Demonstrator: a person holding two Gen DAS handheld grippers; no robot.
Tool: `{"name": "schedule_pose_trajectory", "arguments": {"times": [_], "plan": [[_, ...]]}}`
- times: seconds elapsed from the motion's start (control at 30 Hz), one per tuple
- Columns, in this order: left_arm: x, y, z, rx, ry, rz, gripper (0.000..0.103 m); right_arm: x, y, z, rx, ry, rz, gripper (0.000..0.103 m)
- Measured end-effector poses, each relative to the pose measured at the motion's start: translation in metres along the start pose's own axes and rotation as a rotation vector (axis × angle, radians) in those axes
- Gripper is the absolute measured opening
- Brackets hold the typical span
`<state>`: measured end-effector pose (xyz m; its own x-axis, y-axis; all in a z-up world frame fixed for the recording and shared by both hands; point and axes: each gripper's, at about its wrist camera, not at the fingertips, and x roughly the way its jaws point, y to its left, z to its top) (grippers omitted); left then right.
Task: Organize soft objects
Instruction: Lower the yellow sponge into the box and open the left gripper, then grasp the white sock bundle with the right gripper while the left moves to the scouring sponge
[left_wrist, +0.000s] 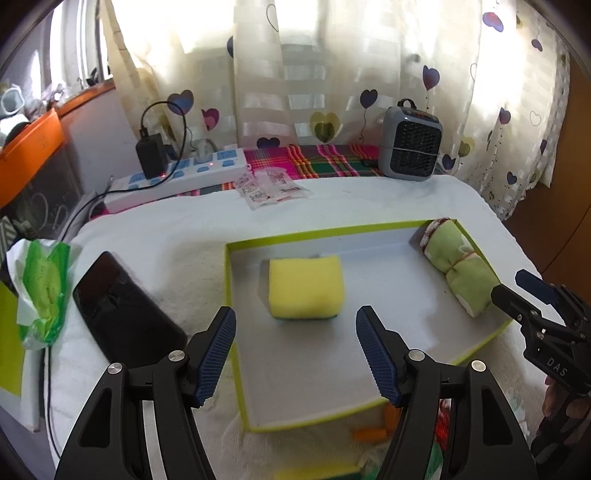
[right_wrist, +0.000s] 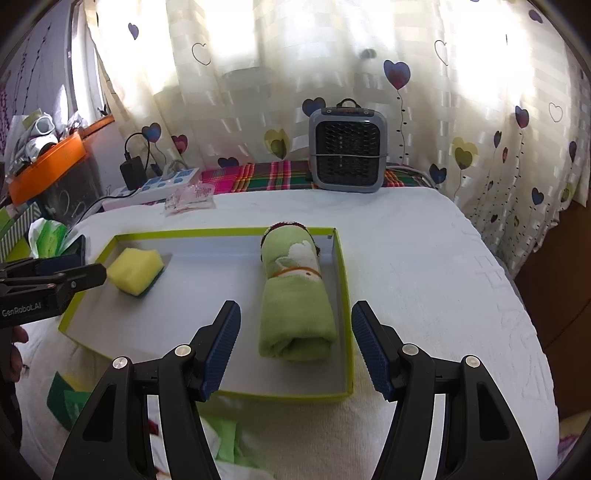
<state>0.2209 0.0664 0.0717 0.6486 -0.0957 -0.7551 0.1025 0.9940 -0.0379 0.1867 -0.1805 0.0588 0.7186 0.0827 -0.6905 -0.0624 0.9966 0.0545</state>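
A shallow box with a lime-green rim (left_wrist: 236, 332) (right_wrist: 341, 266) lies on the white towel-covered table. In it lie a yellow sponge with a green underside (left_wrist: 306, 288) (right_wrist: 136, 270) and a rolled green towel tied with a band (left_wrist: 461, 273) (right_wrist: 295, 299). My left gripper (left_wrist: 295, 354) is open and empty, just in front of the sponge. My right gripper (right_wrist: 293, 347) is open and empty, its fingers either side of the towel roll's near end, above it. The right gripper also shows in the left wrist view (left_wrist: 517, 291), and the left gripper in the right wrist view (right_wrist: 88, 273).
A black phone (left_wrist: 122, 314) lies left of the box. A green-and-white packet (left_wrist: 40, 291) sits at the table's left edge. A grey fan heater (left_wrist: 410, 147) (right_wrist: 347, 151), a power strip (left_wrist: 177, 177) and sachets (left_wrist: 269, 186) are at the back. More soft items (right_wrist: 74, 398) lie near the front edge.
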Motion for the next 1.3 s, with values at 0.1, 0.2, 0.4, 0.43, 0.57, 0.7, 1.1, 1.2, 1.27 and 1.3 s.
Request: {"name": "schedule_pose_trajectory", "arguments": {"times": [0.1, 0.2, 0.4, 0.43, 0.57, 0.7, 1.1, 1.2, 1.27, 1.3], "plan": [[-0.011, 0.002, -0.01, 0.0, -0.004, 0.005, 0.067, -0.007, 0.0, -0.004, 0.002, -0.004, 0.001, 0.063], [-0.02, 0.005, -0.019, -0.01, -0.009, 0.002, 0.067, -0.014, -0.001, -0.009, 0.004, -0.009, 0.006, 0.063], [-0.032, 0.013, -0.039, -0.04, -0.014, -0.003, 0.067, -0.025, -0.003, -0.021, 0.014, -0.009, 0.02, 0.063], [-0.033, 0.014, -0.042, -0.045, -0.015, -0.004, 0.067, -0.027, -0.003, -0.023, 0.014, -0.011, 0.021, 0.063], [-0.04, 0.019, -0.056, -0.065, -0.017, -0.015, 0.067, -0.034, -0.004, -0.03, 0.024, -0.016, 0.03, 0.063], [-0.046, 0.021, -0.069, -0.084, -0.026, -0.013, 0.067, -0.039, -0.006, -0.039, 0.027, -0.019, 0.033, 0.063], [-0.063, 0.028, -0.101, -0.151, -0.047, -0.067, 0.067, -0.059, -0.02, -0.063, 0.062, -0.024, 0.067, 0.063], [-0.069, 0.03, -0.11, -0.164, -0.063, -0.087, 0.067, -0.063, -0.022, -0.072, 0.07, -0.012, 0.082, 0.063], [-0.072, 0.031, -0.115, -0.177, -0.066, -0.103, 0.067, -0.066, -0.024, -0.078, 0.082, 0.0, 0.097, 0.063], [-0.073, 0.031, -0.117, -0.181, -0.069, -0.108, 0.067, -0.067, -0.025, -0.082, 0.085, 0.005, 0.103, 0.063]]}}
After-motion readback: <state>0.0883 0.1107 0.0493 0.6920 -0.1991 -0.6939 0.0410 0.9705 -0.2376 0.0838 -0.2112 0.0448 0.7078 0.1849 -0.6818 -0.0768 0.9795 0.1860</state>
